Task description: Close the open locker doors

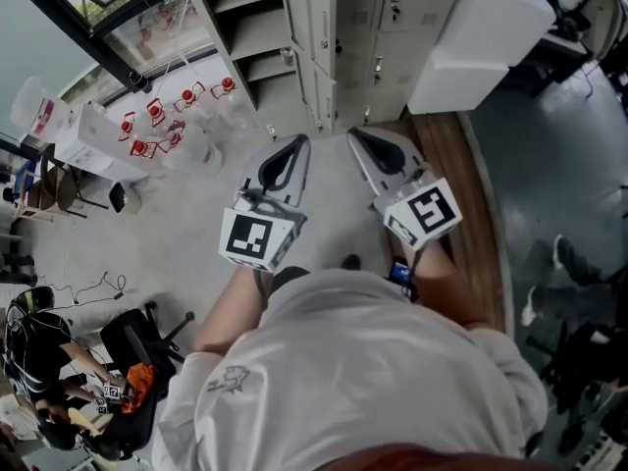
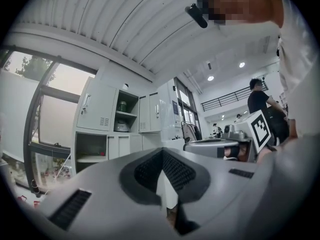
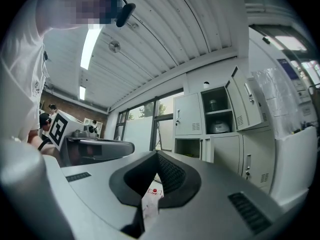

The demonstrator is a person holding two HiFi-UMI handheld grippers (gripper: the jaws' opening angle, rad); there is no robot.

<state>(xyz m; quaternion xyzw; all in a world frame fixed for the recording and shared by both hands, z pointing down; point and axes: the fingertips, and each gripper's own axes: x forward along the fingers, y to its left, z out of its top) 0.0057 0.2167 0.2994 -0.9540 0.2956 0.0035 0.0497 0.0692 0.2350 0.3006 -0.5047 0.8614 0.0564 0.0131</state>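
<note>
Left tool (image 1: 292, 145): jaws sat together, nothing between. Lockers (image 1: 257, 32) stood ahead of both tools, well apart from them, tops cut off by head view's edge. Open compartments (image 3: 218, 111) showed shelves, contents too small to name. Open doors (image 1: 320, 47) seen edge-on, hard to separate. Right tool (image 1: 359, 137): jaws closed, empty. White box (image 1: 476, 42) far right, partly cut off.
</note>
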